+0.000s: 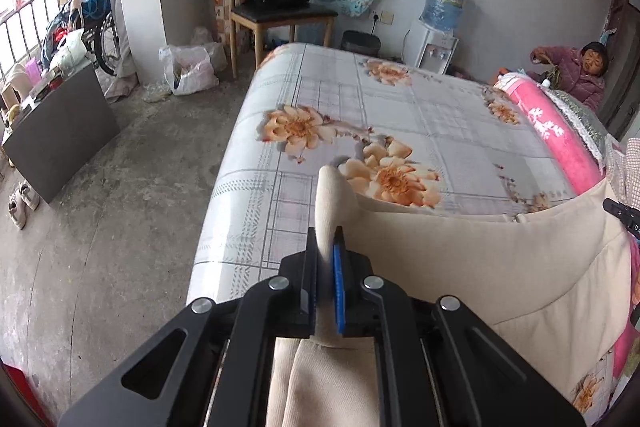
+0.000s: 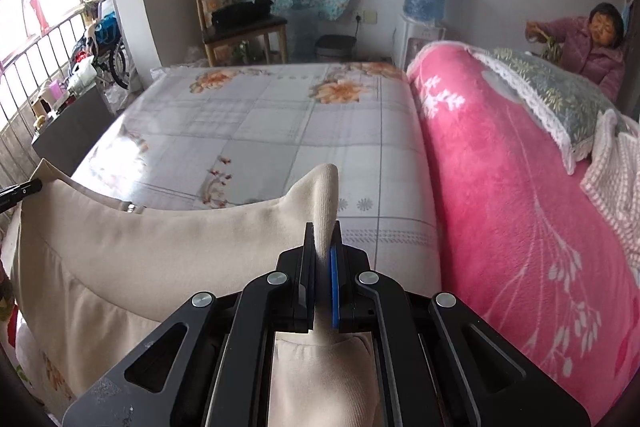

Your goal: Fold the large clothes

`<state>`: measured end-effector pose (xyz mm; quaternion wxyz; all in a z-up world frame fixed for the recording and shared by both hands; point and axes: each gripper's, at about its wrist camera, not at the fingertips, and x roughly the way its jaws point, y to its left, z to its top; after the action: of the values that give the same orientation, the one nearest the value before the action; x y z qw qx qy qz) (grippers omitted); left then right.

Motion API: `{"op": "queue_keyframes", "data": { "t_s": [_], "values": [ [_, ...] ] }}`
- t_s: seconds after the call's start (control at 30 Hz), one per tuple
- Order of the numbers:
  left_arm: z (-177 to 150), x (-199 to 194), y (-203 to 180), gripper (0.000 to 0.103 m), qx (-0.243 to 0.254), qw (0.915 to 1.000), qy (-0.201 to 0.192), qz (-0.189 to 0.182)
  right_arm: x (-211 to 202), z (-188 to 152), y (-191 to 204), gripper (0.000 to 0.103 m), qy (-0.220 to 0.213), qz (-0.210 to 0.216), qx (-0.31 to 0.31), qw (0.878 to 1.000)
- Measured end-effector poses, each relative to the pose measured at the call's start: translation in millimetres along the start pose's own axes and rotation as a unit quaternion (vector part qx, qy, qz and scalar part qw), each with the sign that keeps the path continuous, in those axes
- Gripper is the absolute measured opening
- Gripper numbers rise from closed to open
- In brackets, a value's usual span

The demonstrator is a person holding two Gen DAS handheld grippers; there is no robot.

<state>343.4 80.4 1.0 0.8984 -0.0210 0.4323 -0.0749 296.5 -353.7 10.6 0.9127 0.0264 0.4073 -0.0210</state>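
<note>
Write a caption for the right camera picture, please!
Right gripper pinches a corner of the beige garment above the flowered bed, beside a pink blanket.

Beige garment (image 1: 460,251) – large, soft, stretched across near bed edge, two corners lifted, bunched.

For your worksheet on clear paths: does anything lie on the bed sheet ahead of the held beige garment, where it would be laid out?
Nothing visible does. The beige garment is pinched in both the left gripper and right gripper; the floral bed sheet ahead is bare. The pink blanket lies alongside.
</note>
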Motion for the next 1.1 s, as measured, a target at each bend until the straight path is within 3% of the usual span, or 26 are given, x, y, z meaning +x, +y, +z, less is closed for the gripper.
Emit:
{"op": "queue_keyframes", "data": {
  "t_s": [0.13, 0.2, 0.3, 0.37, 0.47, 0.57, 0.63, 0.73, 0.83, 0.9, 1.0, 1.03, 1.1],
  "values": [
    [-5.4, 29.7, 18.7, 0.02, -0.034, 0.9986, 0.041, 0.002, 27.8, -7.5, -16.0, 0.02, 0.043, -0.023, 0.025, 0.998],
    [-4.4, 14.3, 23.5, 0.02, -0.041, 0.999, 0.019, -0.001, 10.1, -7.5, -24.8, 0.026, 0.023, -0.023, 0.048, 0.998],
    [-7.9, -21.4, 19.0, 0.02, -0.024, 0.9991, -0.022, -0.026, -29.1, -8.2, -18.6, 0.028, -0.019, -0.027, 0.027, 0.999],
    [-15.2, -36.6, 10.5, 0.02, -0.01, 0.9972, -0.024, -0.07, -45.7, -13.7, -4.2, 0.028, -0.025, 0.012, -0.001, 1.0],
    [-34.8, -26.0, 2.1, 0.021, -0.014, 0.993, 0.032, -0.113, -39.1, -32.4, 19.7, 0.026, 0.021, 0.062, -0.044, 0.997],
    [-59.4, 1.3, 8.5, 0.021, -0.023, 0.9926, 0.094, -0.074, -12.4, -54.9, 19.8, 0.021, 0.088, 0.033, -0.063, 0.994],
    [-69.7, -3.3, 21.3, 0.023, -0.038, 0.993, 0.084, -0.074, -4.0, -66.1, 5.1, 0.015, 0.113, 0.008, -0.054, 0.992],
    [-75.5, -27.6, 32.3, 0.022, -0.054, 0.994, 0.067, -0.067, -35.2, -71.6, -10.3, 0.011, 0.098, 0.012, -0.01, 0.995],
    [-90.5, -57.6, 27.5, 0.025, -0.035, 0.9939, 0.042, -0.095, -74.0, -85.5, 6.5, 0.017, 0.059, 0.048, -0.036, 0.996],
    [-106.0, -61.3, 21.2, 0.028, -0.023, 0.9924, 0.049, -0.111, -81.3, -104.8, 22.6, 0.022, 0.064, 0.063, -0.073, 0.993],
    [-128.8, -42.2, 22.7, 0.033, -0.023, 0.9935, 0.089, -0.066, -62.6, -128.6, 22.4, 0.024, 0.102, 0.029, -0.092, 0.99],
    [-130.9, -45.9, 28.5, 0.033, -0.04, 0.9932, 0.08, -0.075, -64.1, -129.7, 15.8, 0.024, 0.099, 0.038, -0.075, 0.992],
    [-128.2, -57.5, 31.4, 0.033, -0.048, 0.9947, 0.073, -0.053, -77.7, -124.0, 7.7, 0.023, 0.095, 0.02, -0.047, 0.994]
  ]
}}
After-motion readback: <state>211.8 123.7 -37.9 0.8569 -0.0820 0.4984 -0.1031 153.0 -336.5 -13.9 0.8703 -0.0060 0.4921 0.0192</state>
